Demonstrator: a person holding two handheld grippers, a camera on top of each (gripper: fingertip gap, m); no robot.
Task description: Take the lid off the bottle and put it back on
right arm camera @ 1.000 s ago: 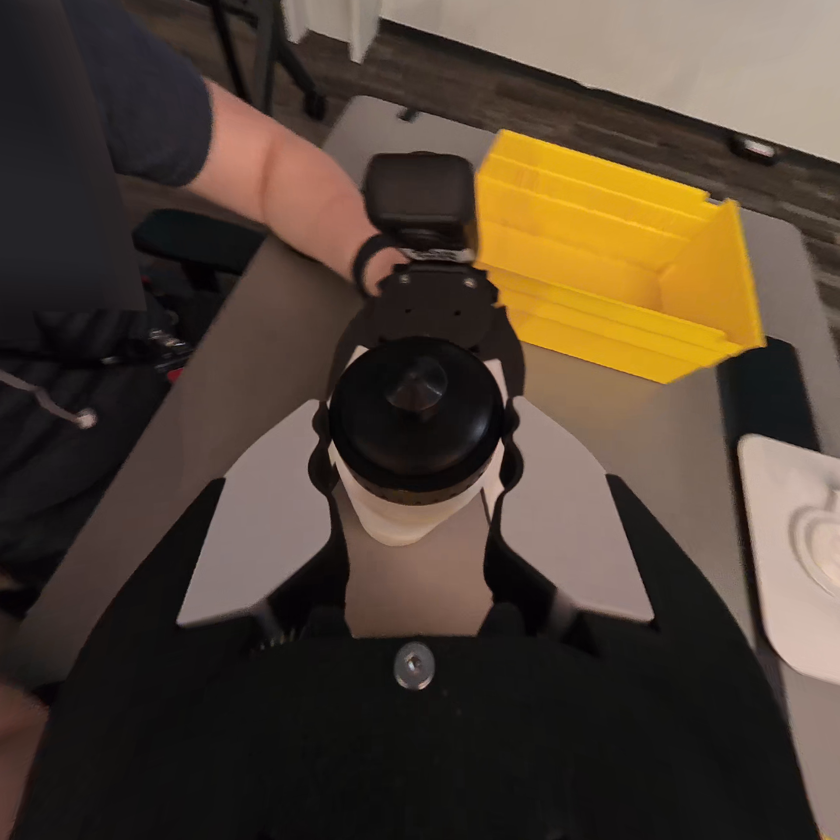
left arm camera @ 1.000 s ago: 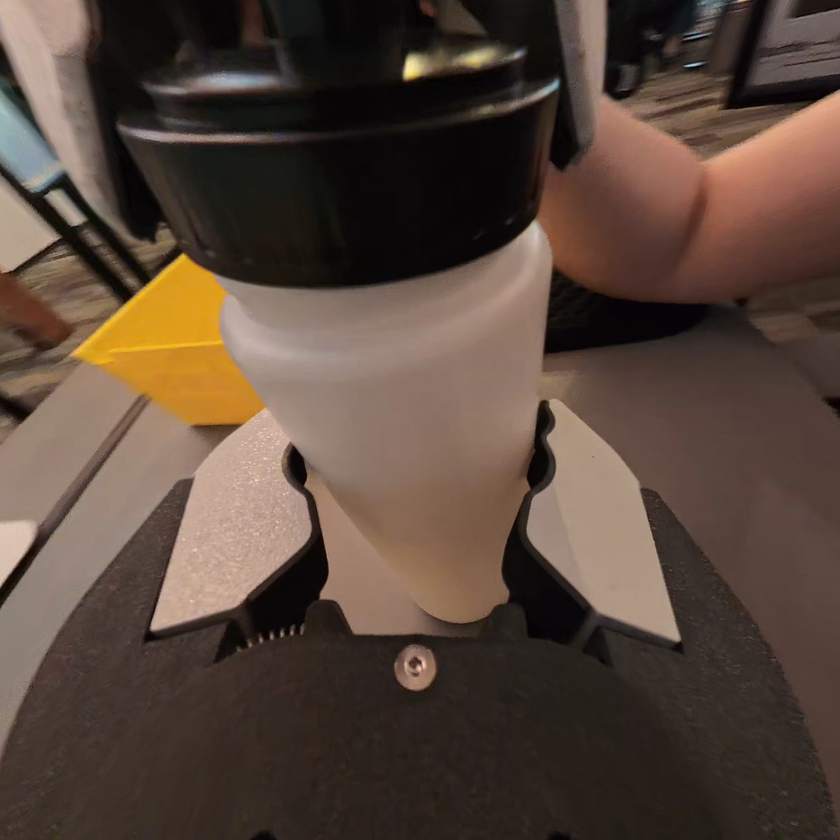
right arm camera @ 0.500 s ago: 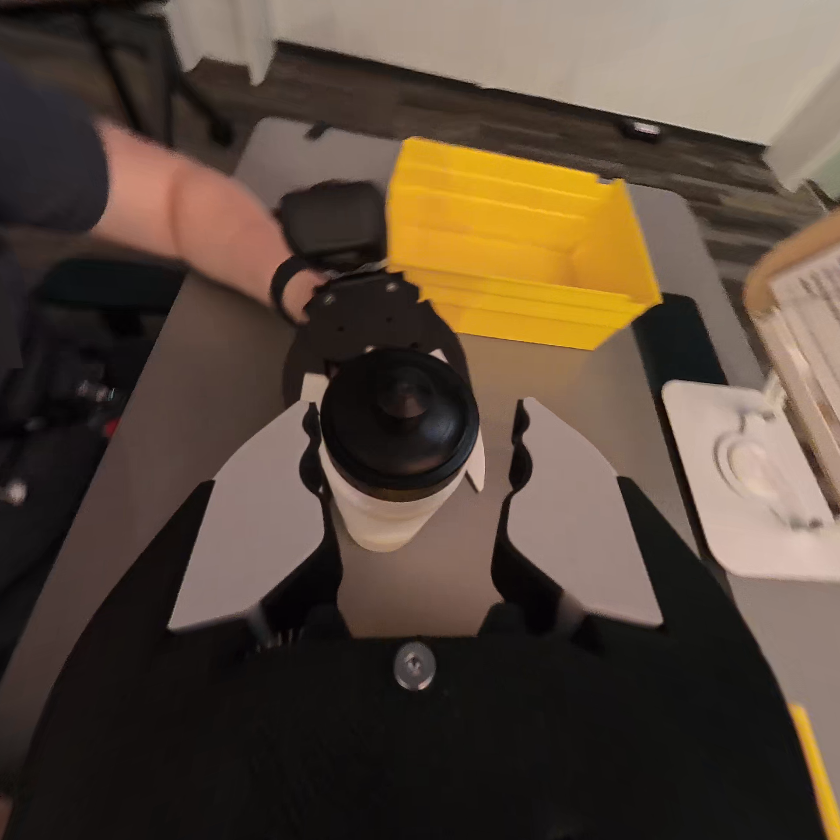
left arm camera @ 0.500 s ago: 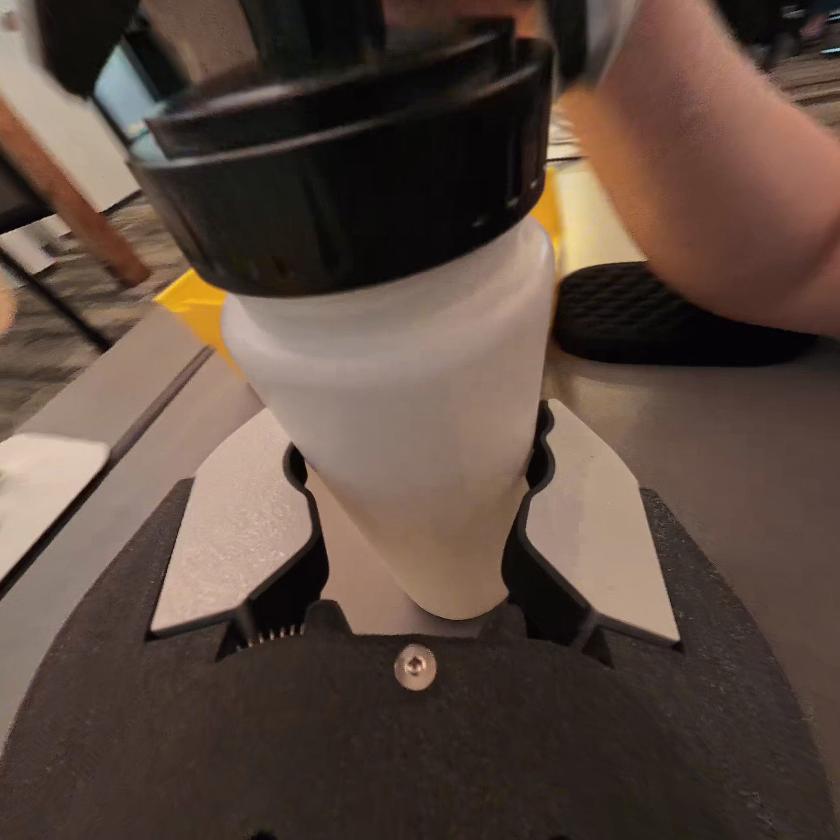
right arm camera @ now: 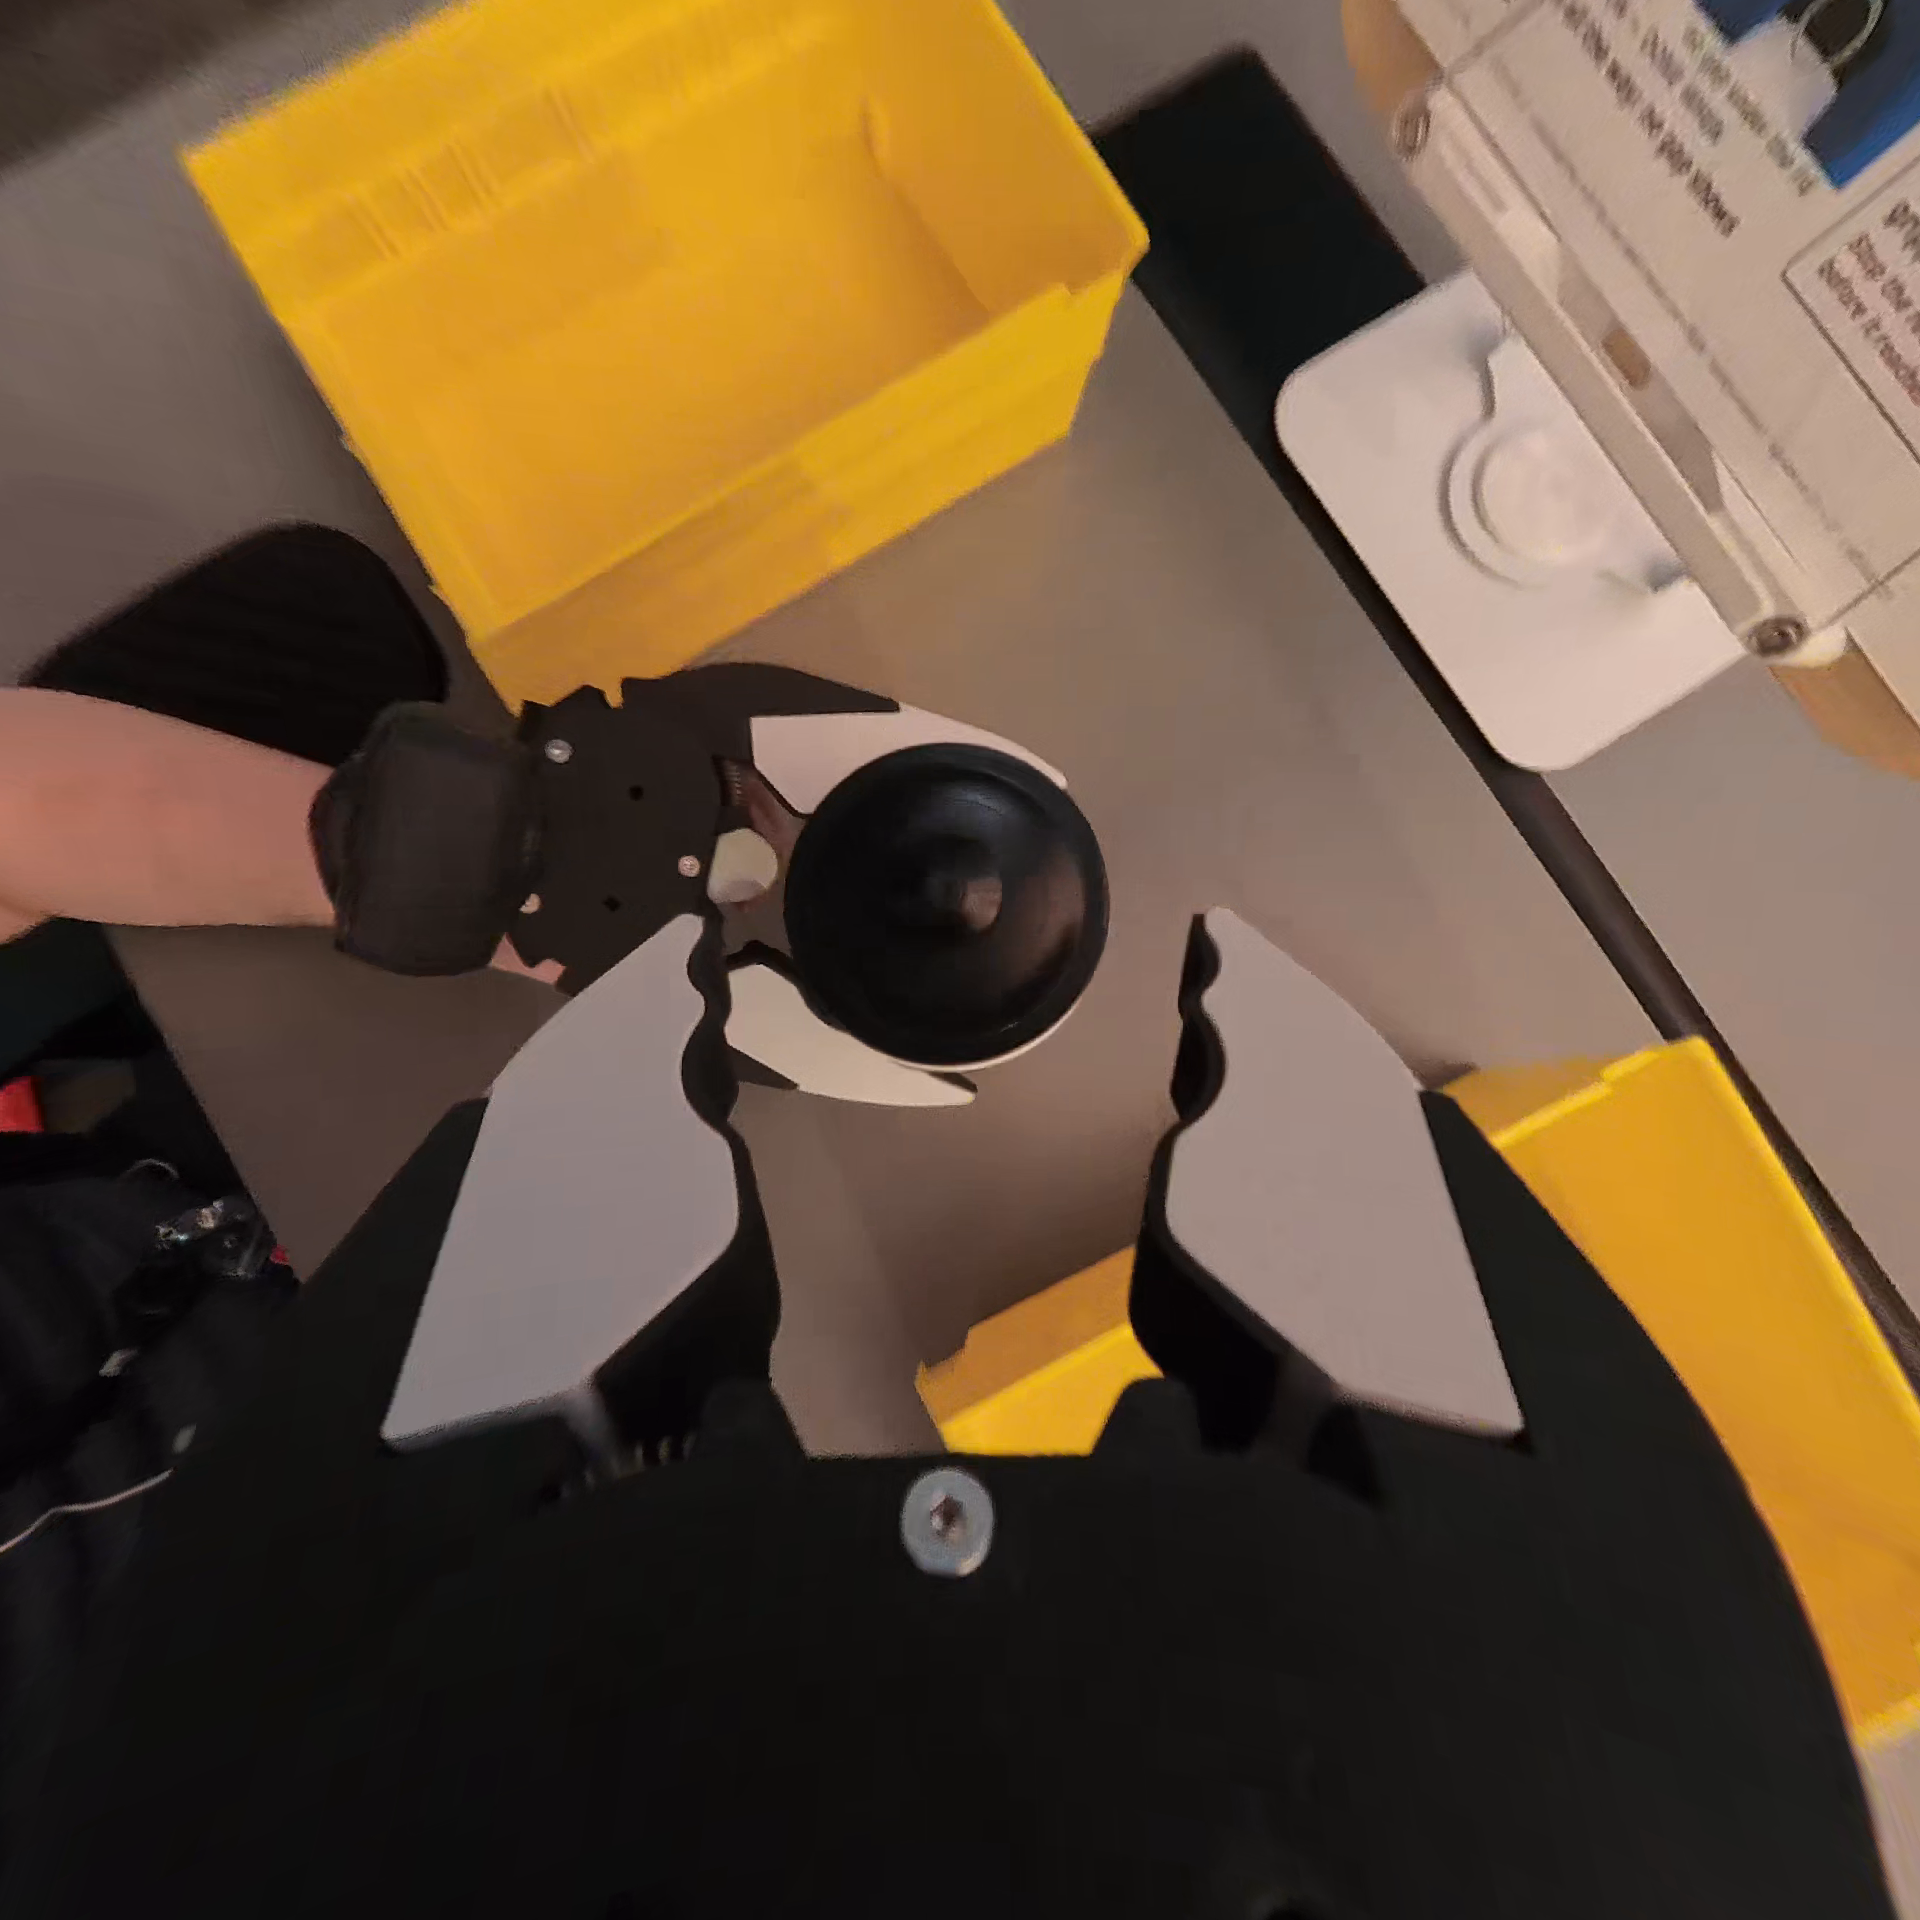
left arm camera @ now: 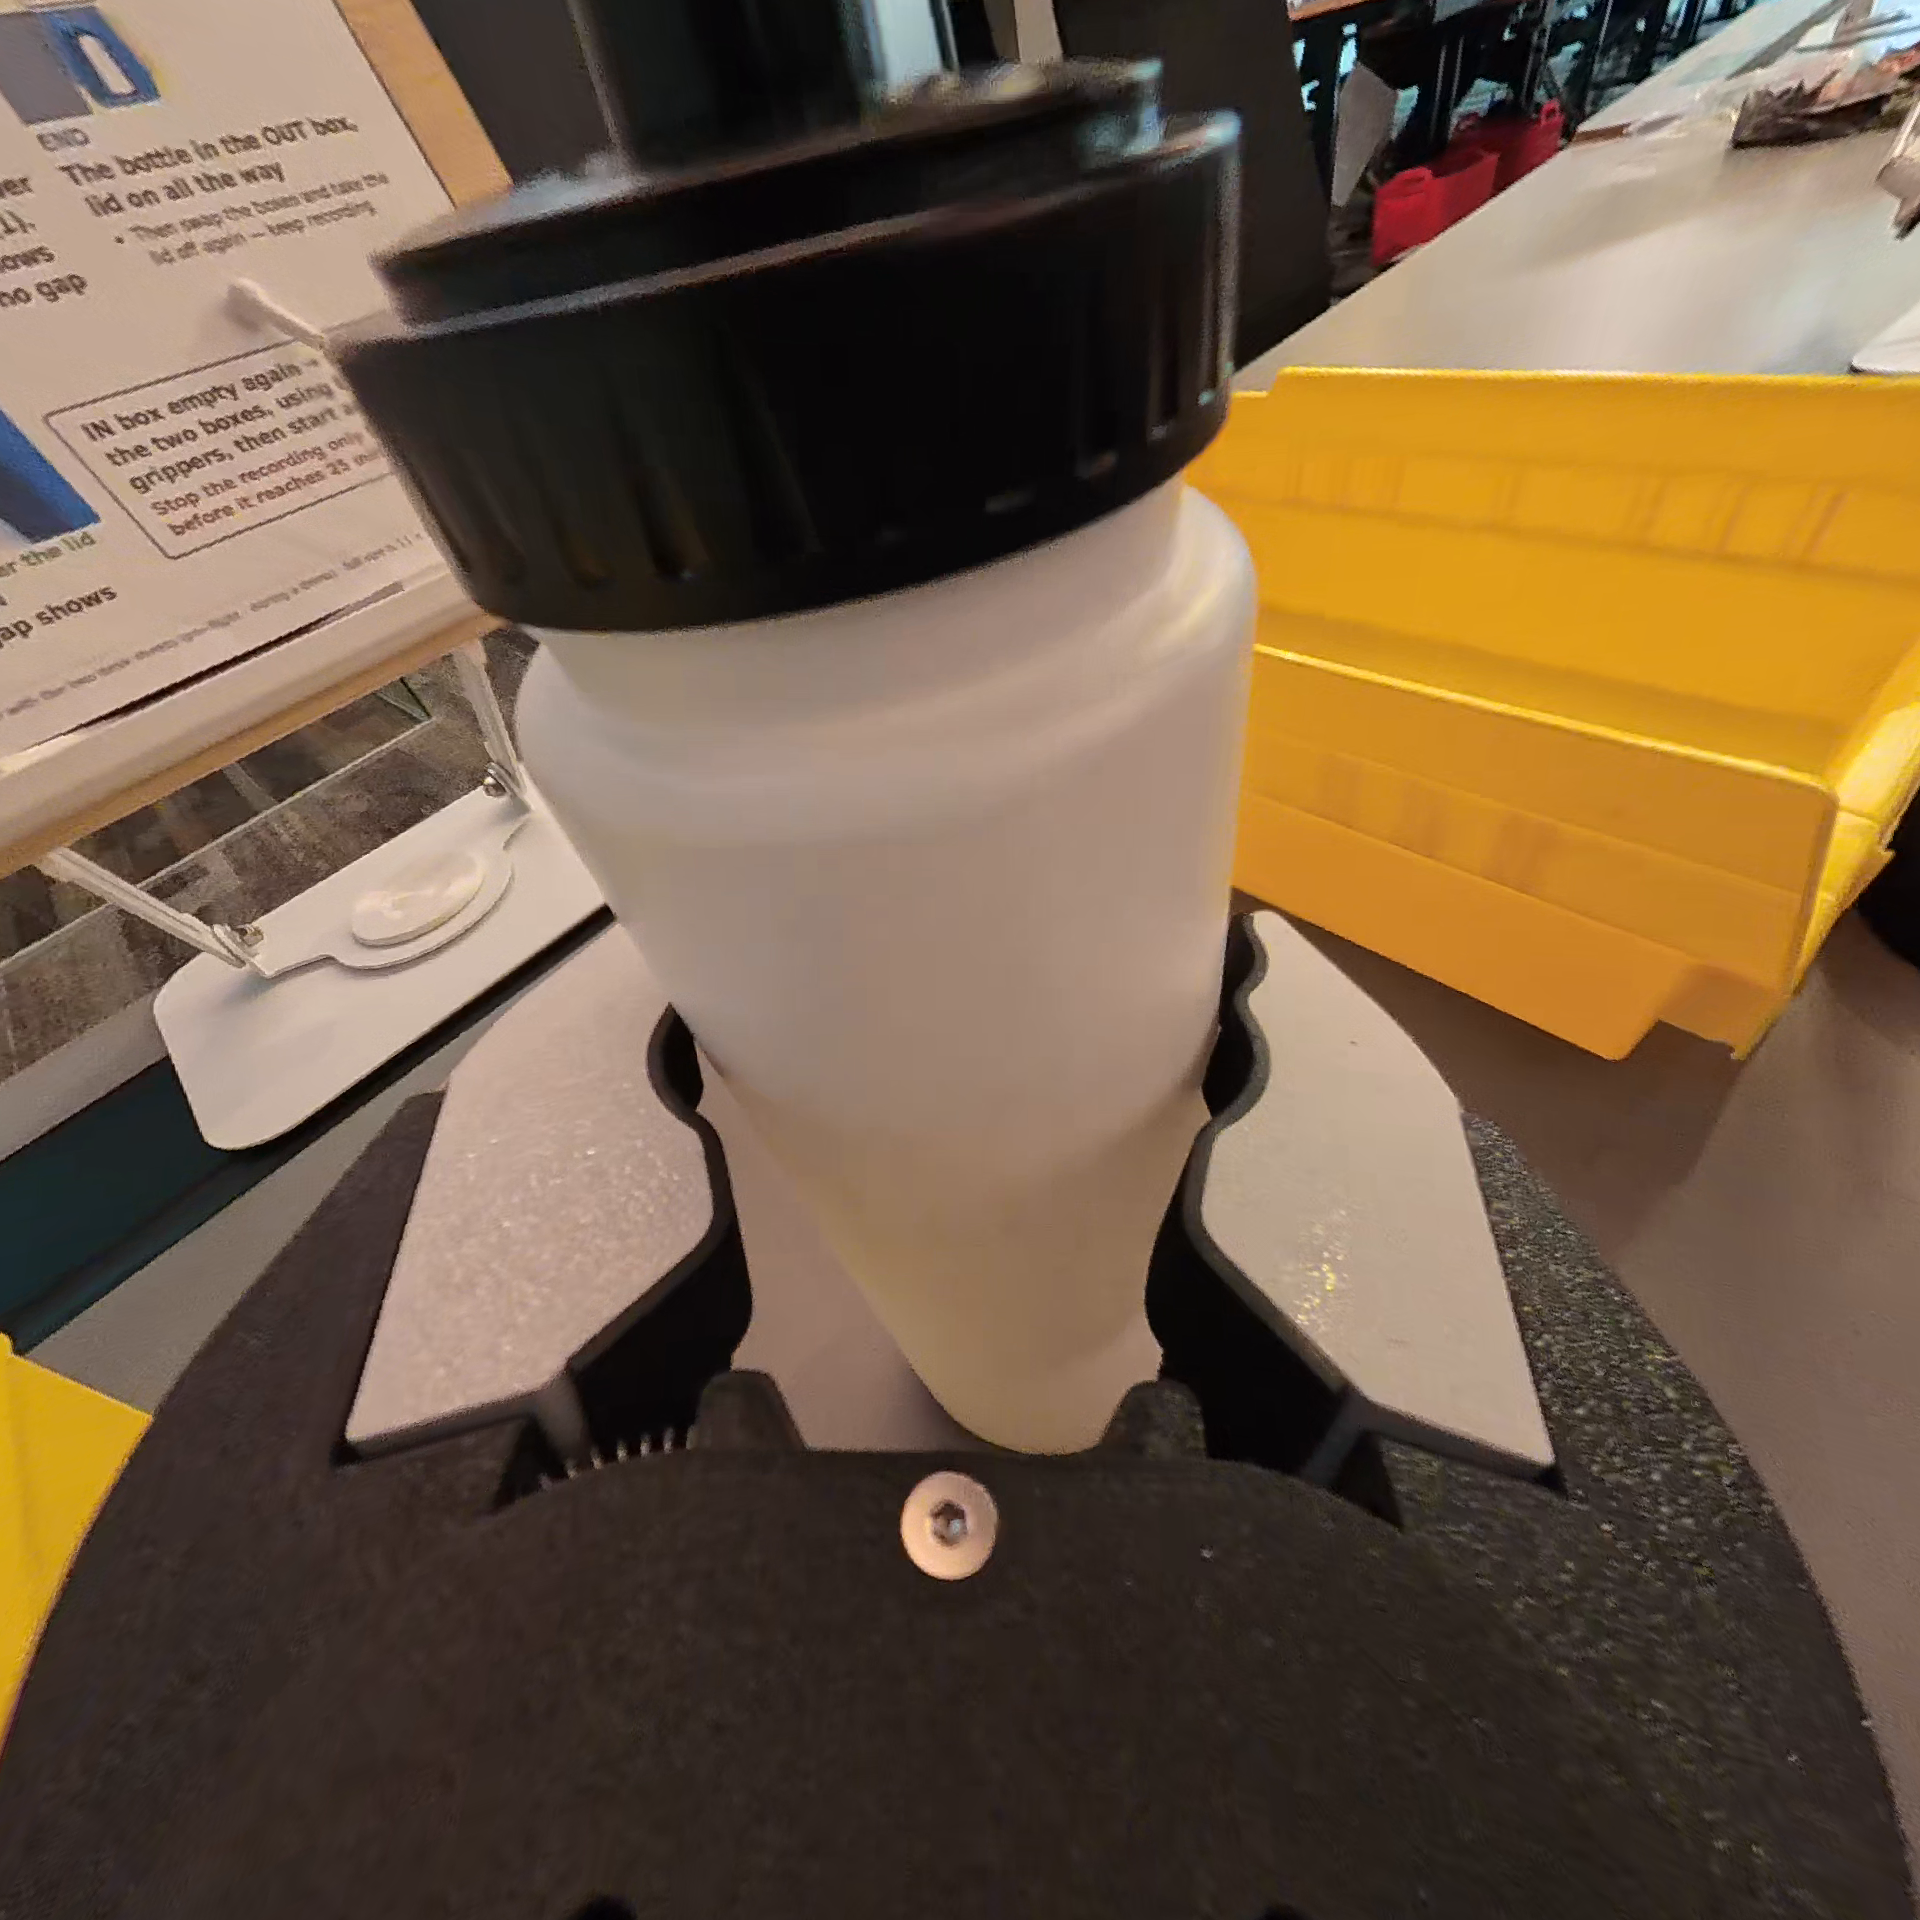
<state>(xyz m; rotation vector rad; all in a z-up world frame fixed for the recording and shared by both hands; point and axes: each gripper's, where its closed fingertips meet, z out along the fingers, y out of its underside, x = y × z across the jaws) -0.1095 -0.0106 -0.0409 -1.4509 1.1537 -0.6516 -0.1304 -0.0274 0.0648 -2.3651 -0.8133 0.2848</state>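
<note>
A white bottle (left arm camera: 914, 935) with a black ribbed lid (left arm camera: 800, 384) on top stands upright between the fingers of my left gripper (left arm camera: 951, 997), which is shut on the lower body of the bottle. In the right wrist view I look straight down on the lid (right arm camera: 945, 904); a sliver of the bottle (right arm camera: 977, 1062) shows under it. The left gripper's fingers (right arm camera: 821, 727) clasp it from the left. My right gripper (right arm camera: 951, 935) is wide open above the lid, its jaws apart from it on both sides.
A yellow bin (right arm camera: 665, 312) sits on the grey table (right arm camera: 1195, 675) behind the bottle and also shows in the left wrist view (left arm camera: 1538, 665). A second yellow bin (right arm camera: 1662, 1299) is at the near right. A white stand base (right arm camera: 1475, 509) holds an instruction board (left arm camera: 208, 312).
My right gripper has opened, let go of the lid and turned above it. The left gripper has swung round with the bottle, now facing the board and bin.
</note>
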